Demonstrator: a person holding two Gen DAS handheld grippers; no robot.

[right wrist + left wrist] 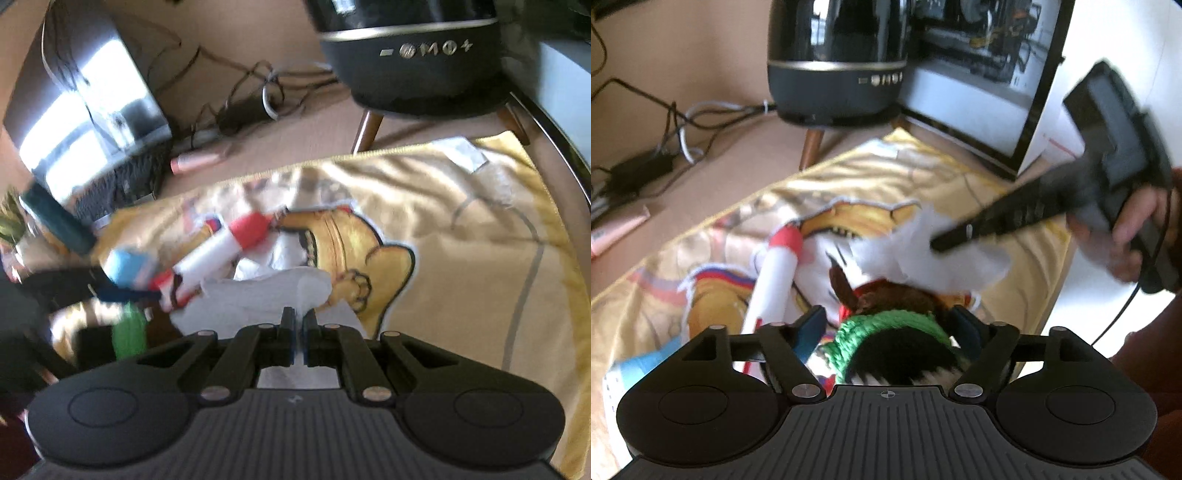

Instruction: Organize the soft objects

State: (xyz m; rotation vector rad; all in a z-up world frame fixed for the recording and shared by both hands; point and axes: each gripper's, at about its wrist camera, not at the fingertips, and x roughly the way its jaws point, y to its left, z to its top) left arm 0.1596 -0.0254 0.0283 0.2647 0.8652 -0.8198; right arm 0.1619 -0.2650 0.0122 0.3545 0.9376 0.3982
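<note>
Left gripper (890,332) is closed around a plush toy (894,328) with a green knit band, held low at 6 o'clock over the yellow blanket (1015,192). Right gripper (298,328) is clenched on white cloth (266,295), pinched at its bunched edge near the middle of the blanket. Both are judged light, soft and compressible; no fragility expected. Cloth likely drapes and slips, so a thick fold is the better hold. A rocket toy (775,280) lies at 10 o'clock of the plush, untouched. Speaker (838,59) stands at 12 o'clock.
</note>
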